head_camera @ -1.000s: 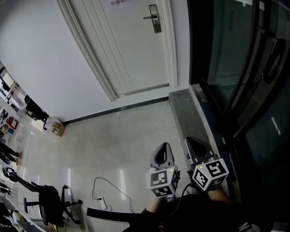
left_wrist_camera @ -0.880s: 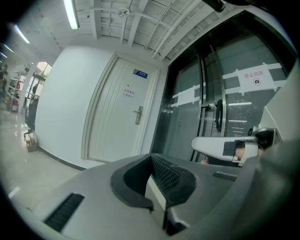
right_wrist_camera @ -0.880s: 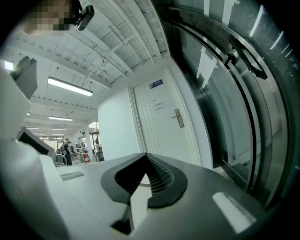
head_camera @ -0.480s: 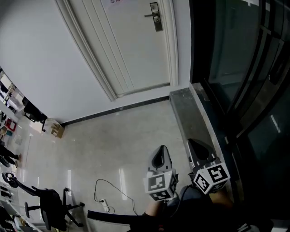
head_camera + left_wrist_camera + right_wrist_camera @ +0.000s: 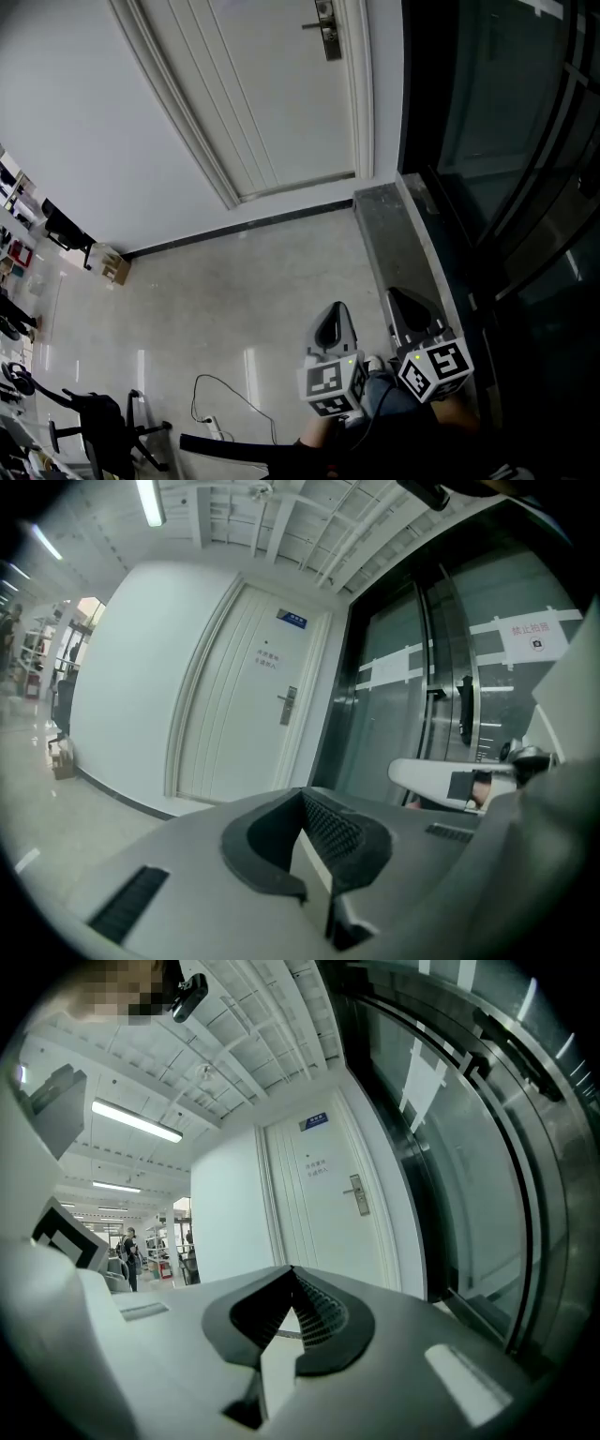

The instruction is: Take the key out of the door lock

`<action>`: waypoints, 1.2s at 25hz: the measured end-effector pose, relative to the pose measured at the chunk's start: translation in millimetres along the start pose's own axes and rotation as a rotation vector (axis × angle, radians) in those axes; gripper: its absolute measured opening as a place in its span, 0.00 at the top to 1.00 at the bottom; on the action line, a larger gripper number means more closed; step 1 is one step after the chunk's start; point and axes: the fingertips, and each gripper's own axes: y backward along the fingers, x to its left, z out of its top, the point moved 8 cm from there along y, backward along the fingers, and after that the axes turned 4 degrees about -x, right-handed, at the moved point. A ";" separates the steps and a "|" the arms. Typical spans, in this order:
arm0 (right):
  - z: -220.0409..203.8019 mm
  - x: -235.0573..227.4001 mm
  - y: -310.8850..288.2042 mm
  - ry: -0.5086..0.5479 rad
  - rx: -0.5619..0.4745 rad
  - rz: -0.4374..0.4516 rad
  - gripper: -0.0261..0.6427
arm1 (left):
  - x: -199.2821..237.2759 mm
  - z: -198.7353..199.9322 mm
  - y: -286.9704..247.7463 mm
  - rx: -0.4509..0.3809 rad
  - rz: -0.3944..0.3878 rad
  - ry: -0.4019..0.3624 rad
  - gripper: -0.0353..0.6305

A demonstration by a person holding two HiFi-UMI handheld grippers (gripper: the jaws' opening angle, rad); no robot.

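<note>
Where the person's body fills the lower edge of the head view, the left gripper (image 5: 333, 319) and right gripper (image 5: 405, 309) sit side by side, near each other but apart, each with its jaws pressed together on nothing. They hang over a pale floor (image 5: 234, 300), the right one just beside a grey ledge (image 5: 394, 234) that runs along a glass wall (image 5: 497, 112). Well apart from both grippers, the white door (image 5: 272, 94) stands at the far end with its lock (image 5: 325, 28) near the edge next to the glass; the key is too small to make out in any view.
</note>
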 end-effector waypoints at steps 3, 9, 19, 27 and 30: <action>10.0 -25.0 -30.2 0.007 -0.011 0.008 0.96 | -3.0 12.3 -38.5 -0.018 -0.009 -0.013 0.95; 26.3 -70.2 -80.0 0.023 -0.009 0.042 0.96 | -10.1 29.2 -104.1 -0.041 0.006 -0.003 0.95; 32.8 -113.3 -134.0 0.013 -0.001 0.108 0.96 | -13.2 41.0 -171.7 -0.053 -0.001 0.006 0.95; 31.4 -132.7 -201.7 0.020 -0.009 0.095 0.96 | 16.5 53.9 -235.0 -0.047 0.001 -0.002 0.95; 32.5 -141.9 -240.3 0.016 -0.019 0.084 0.96 | 33.4 66.7 -269.2 -0.053 -0.012 -0.008 0.95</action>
